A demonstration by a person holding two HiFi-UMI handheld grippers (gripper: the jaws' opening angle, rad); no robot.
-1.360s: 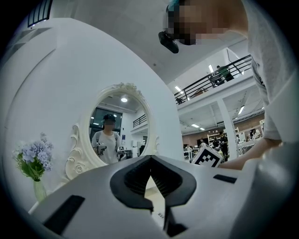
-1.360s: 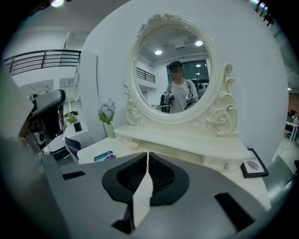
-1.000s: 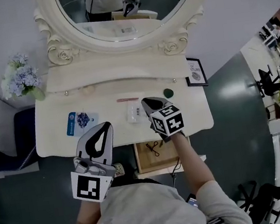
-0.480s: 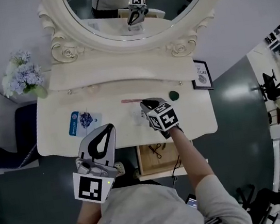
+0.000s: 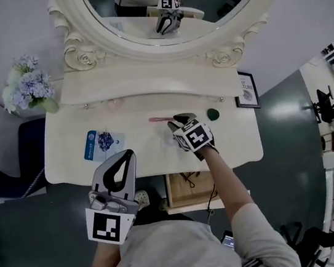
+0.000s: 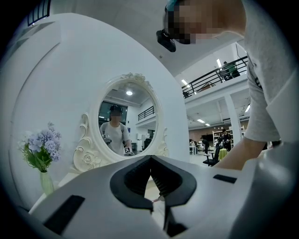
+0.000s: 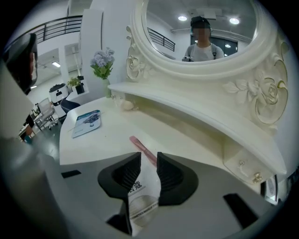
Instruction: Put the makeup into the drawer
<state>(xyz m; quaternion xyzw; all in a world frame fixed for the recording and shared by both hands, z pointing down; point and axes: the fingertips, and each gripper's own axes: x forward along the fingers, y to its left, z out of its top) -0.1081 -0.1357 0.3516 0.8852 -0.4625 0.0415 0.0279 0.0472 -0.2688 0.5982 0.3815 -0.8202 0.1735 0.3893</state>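
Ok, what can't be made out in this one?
Sachet: head view, hidden under the right gripper; right gripper view, print too small, part behind a jaw.
Grip: jaws apart round the sachet; pressing it or not, unclear.
Drawer: head view, the arm covers part; the dark item inside is too small to name.
Green disc: head view, too small to name.

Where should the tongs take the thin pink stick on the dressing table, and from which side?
Probably at the middle of the pink stick, with the right tongs coming straight down and closing across its width: it lies flat, long and narrow.
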